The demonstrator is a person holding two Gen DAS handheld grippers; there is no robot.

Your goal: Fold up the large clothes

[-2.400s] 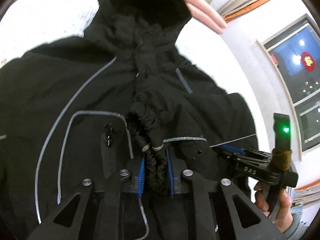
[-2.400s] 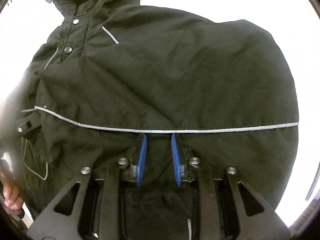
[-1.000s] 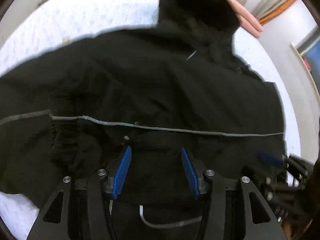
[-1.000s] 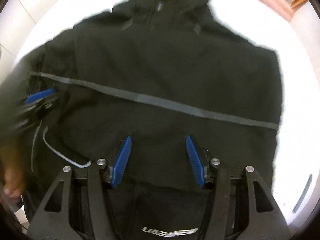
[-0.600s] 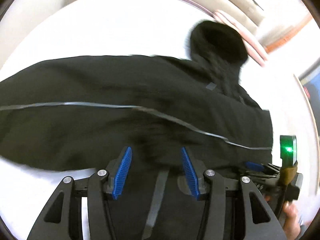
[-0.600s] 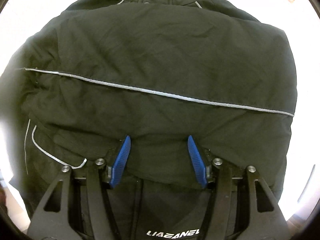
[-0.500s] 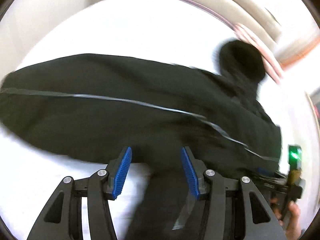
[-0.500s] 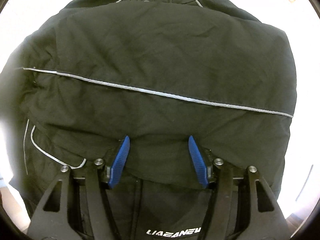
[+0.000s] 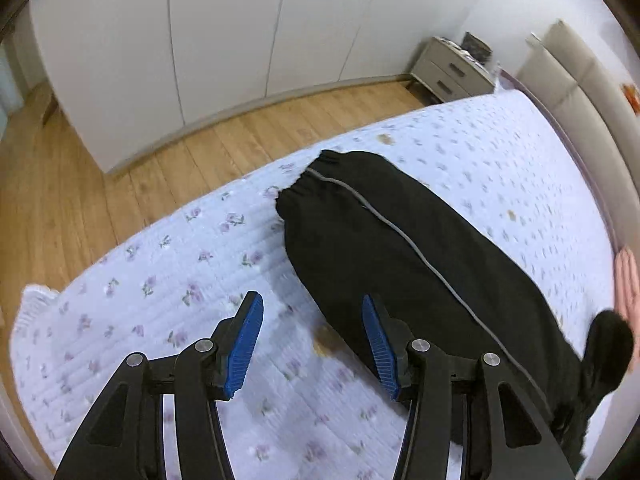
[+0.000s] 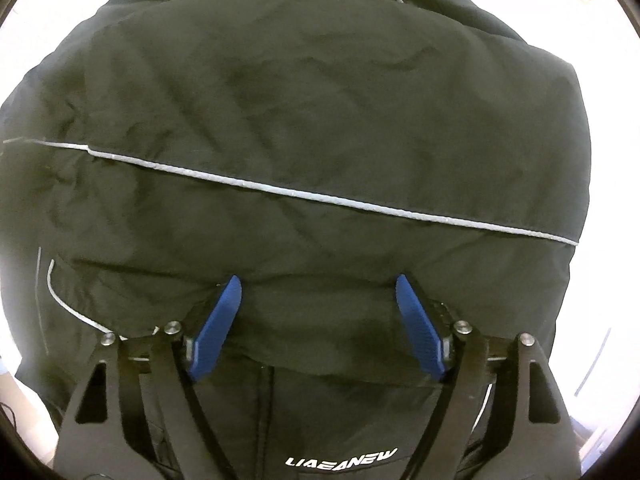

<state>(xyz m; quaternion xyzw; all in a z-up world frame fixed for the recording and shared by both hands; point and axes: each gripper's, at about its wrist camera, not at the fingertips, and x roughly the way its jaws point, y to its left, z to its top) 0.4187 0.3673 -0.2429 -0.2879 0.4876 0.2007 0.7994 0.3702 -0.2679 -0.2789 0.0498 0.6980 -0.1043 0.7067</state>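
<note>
A black hooded jacket [image 10: 320, 128] with thin grey piping lies on the bed. In the left wrist view its left sleeve [image 9: 384, 248] stretches out over the bedspread, with the elastic cuff [image 9: 316, 176] at the far end. My left gripper [image 9: 310, 340] is open and empty, just above the bedspread beside the sleeve's near edge. My right gripper [image 10: 318, 320] is open and empty, close over the folded-in sleeve on the jacket's front. A white logo [image 10: 340, 458] shows on the jacket below it.
The bed has a white floral quilt [image 9: 168, 280]. Beyond its edge lie a wooden floor [image 9: 80, 168], white wardrobe doors [image 9: 200, 32] and a grey nightstand [image 9: 452, 68]. A padded headboard [image 9: 580, 80] and a pink pillow [image 9: 626, 284] are at the right.
My left gripper let go of the cuff it held, opened and swung left to the outstretched sleeve. My right gripper opened wide and stays over the jacket's front.
</note>
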